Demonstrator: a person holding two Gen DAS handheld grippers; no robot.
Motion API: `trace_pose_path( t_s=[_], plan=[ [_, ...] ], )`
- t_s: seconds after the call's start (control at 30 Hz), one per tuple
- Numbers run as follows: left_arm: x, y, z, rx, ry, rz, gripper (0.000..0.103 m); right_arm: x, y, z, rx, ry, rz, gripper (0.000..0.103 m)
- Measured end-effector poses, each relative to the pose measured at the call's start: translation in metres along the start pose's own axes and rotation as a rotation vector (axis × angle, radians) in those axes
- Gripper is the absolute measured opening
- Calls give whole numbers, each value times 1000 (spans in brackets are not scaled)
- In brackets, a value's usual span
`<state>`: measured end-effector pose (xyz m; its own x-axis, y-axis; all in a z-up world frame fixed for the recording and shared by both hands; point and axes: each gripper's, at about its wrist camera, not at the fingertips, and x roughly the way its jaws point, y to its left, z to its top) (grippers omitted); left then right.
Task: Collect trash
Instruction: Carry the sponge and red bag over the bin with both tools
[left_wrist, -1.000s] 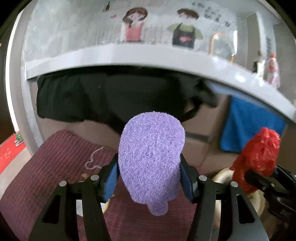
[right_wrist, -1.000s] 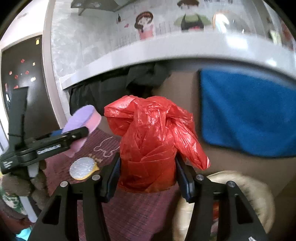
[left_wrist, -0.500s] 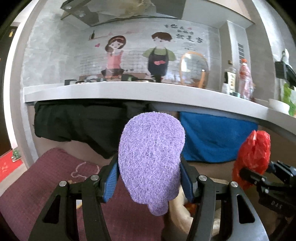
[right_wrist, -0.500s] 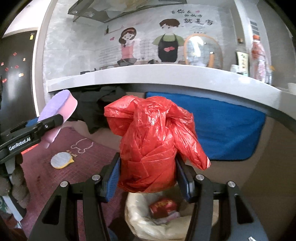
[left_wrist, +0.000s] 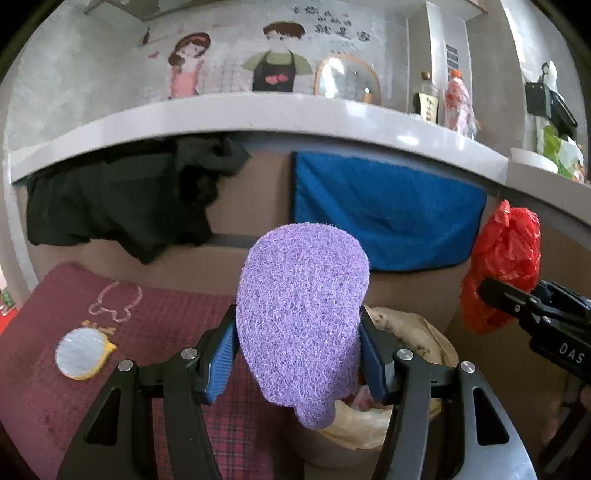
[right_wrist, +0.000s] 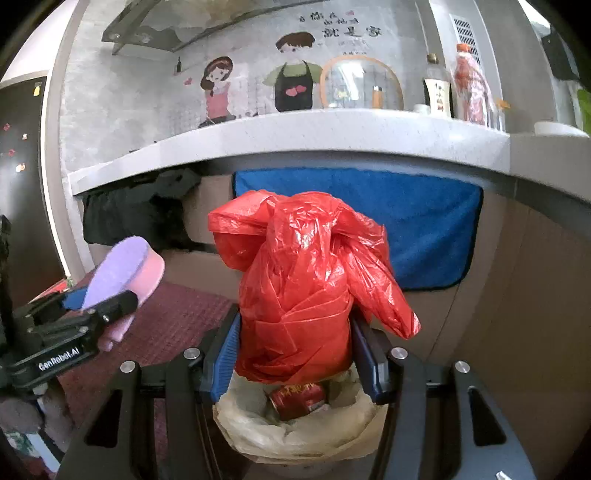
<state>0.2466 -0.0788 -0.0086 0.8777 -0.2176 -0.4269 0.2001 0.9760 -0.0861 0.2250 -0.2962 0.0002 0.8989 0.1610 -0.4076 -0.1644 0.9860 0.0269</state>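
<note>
My left gripper is shut on a purple sponge with a pink underside, held upright between the blue pads. The sponge also shows at the left of the right wrist view. My right gripper is shut on a crumpled red plastic bag; that bag appears at the right edge of the left wrist view. Just below and beyond both grippers stands a trash bin lined with a pale bag. A red can lies inside it.
A dark red mat covers the floor left of the bin, with a round silver-and-yellow pad on it. Behind runs a grey counter with a blue towel and black cloth hanging below.
Both grippers have swung right from over the mat toward the bin, each keeping its grip. The bin now sits directly below the red bag and beside the sponge.
</note>
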Motion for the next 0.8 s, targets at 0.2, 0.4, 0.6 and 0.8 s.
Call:
trace_pose_path(
  t_s=[0.2,0.4,0.6,0.8],
  plan=[
    [23,-6,-6,-3,23,-25,59,20,-10,-11,19,38,5,52],
    [40,-7,-10,-14,30,-38,59,40,-13,-22,33,71,6,52],
    [60,-6,-16,-25,59,-50,59,58,-17,-29,47,97,12,52],
    [79,-7,-20,-27,96,-66,59,74,-22,-35,54,126,12,52]
  ],
)
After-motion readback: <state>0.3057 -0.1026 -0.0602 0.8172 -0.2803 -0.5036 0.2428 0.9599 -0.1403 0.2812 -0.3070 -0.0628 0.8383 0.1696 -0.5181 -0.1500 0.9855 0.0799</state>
